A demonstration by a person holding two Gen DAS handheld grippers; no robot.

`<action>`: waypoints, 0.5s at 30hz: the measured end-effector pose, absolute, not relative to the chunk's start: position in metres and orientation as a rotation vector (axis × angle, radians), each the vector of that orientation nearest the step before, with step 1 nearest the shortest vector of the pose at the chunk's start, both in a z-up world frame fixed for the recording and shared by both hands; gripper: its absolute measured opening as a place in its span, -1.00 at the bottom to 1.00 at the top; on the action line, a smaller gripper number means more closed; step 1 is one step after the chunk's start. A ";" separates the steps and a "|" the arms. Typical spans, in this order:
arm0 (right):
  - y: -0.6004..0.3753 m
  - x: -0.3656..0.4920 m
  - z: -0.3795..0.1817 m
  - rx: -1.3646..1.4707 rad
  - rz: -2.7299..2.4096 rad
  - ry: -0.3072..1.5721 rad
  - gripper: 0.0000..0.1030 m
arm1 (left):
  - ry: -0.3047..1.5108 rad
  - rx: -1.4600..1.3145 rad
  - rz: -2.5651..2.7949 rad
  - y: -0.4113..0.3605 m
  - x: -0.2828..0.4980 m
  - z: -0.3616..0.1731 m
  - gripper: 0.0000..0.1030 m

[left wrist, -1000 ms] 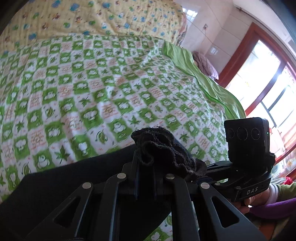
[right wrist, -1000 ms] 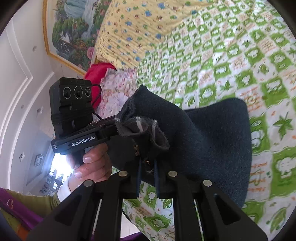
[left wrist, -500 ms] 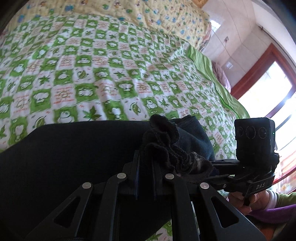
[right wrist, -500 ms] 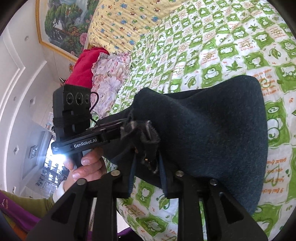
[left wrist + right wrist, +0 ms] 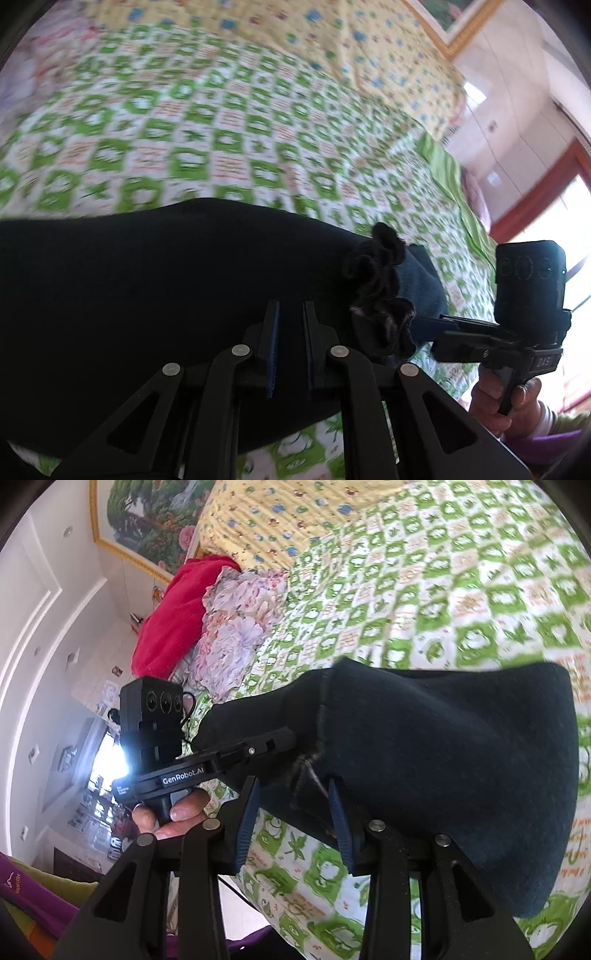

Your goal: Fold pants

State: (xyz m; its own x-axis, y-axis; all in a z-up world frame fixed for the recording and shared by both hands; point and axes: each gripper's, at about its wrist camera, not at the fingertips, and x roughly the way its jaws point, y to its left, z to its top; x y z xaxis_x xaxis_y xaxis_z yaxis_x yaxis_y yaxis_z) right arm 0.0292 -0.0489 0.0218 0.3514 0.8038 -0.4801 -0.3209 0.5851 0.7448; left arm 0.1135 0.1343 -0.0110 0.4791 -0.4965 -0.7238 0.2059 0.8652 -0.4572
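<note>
So the dark pants (image 5: 461,760) are laid out on the green-and-white checked bedspread (image 5: 443,590), already doubled over into a thick slab, with the ruffled hem (image 5: 380,295) bunched up at the near corner. The right gripper (image 5: 295,812) has its jaws spreading apart right now; the frayed seam edge of the fabric sits in the gap between the blue pads, but they don't look like they're pressing on it, so it reads as letting go. The left gripper (image 5: 290,332) shows a narrow slot between its jaws, also parting slightly, and nothing seems pinched in there; the cloth just lies underneath and ahead of it. The bit that matters for the next move: in the left wrist view, the pants' long axis runs crosswise in front of both grippers, from the hem corner away to the left. The hem end is right beside the right gripper, while the left one hangs over the middle of the cloth. Probably whichever hand goes for the far end has to travel along that axis.
</note>
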 end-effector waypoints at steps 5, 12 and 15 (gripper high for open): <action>-0.035 0.037 0.030 0.558 0.811 0.947 -0.22 | 0.964 -0.407 -0.349 0.160 0.092 -0.011 -0.75; -0.013 0.047 0.035 0.505 0.850 0.960 -0.22 | 0.928 -0.527 -0.232 0.200 0.063 -0.011 -0.74; -0.002 0.051 0.036 0.480 0.872 0.964 -0.22 | 0.908 -0.601 -0.165 0.220 0.047 -0.011 -0.66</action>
State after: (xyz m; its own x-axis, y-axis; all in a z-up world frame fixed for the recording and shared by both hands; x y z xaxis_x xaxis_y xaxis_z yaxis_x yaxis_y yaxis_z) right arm 0.0506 -0.0020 0.0362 0.2817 0.8153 -0.5059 -0.4218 0.5788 0.6979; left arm 0.0466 0.2204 -0.0114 0.6152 -0.3801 -0.6907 -0.1125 0.8248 -0.5541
